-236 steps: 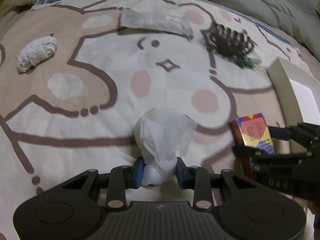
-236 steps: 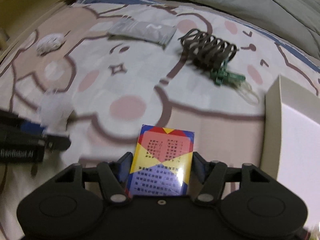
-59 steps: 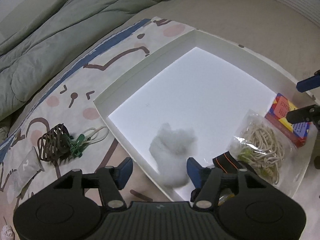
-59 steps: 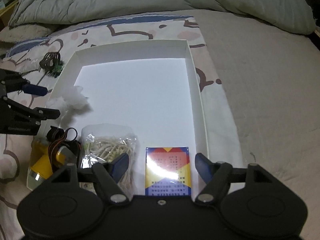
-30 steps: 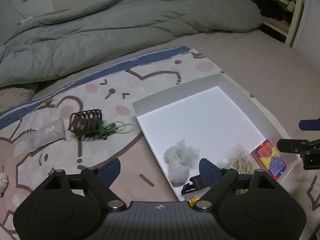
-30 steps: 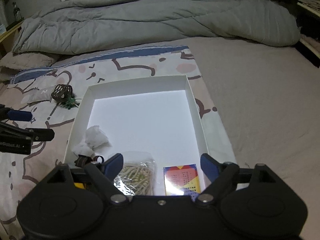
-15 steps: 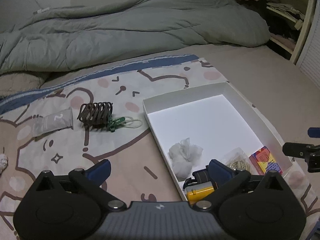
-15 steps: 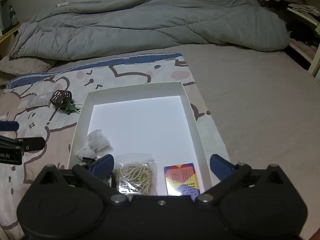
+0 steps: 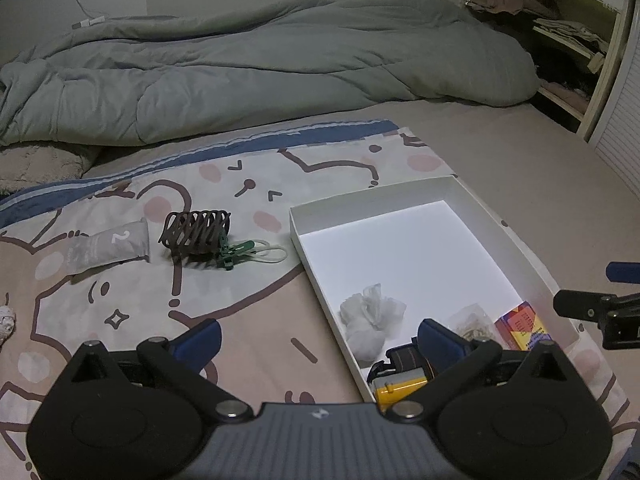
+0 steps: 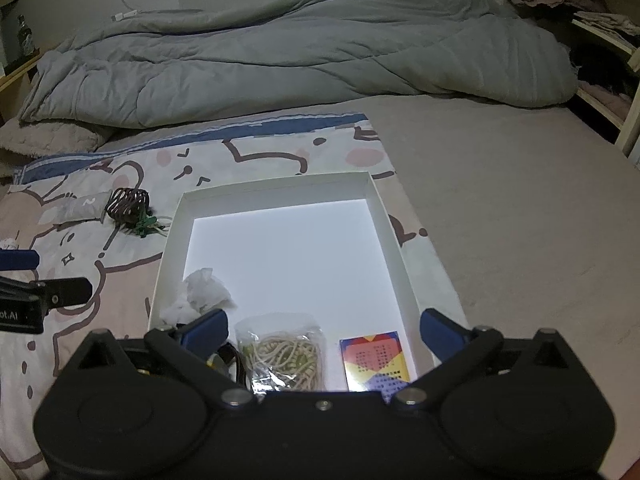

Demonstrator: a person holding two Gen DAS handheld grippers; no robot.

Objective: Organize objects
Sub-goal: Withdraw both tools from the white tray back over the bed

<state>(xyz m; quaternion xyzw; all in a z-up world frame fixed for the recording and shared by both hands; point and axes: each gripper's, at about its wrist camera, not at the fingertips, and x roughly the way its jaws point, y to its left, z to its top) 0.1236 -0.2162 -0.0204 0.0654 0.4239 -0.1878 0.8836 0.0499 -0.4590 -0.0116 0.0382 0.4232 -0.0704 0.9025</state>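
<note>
Both grippers, left and right, have just opened wide, empty, leaving tissue wad and card box in the tray; hair clip, pouch still outside.

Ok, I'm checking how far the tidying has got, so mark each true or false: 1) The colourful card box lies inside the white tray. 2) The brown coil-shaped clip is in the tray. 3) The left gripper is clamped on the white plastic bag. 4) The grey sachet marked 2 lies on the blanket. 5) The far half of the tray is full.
1) True: the colourful card box lies in the white tray, at its near end.
2) False: the brown coil-shaped clip lies on the blanket, outside the tray.
3) False: the left gripper is open and holds nothing; the white plastic bag lies in the tray.
4) True: the grey sachet lies beside the clip.
5) False: the far half is bare.
</note>
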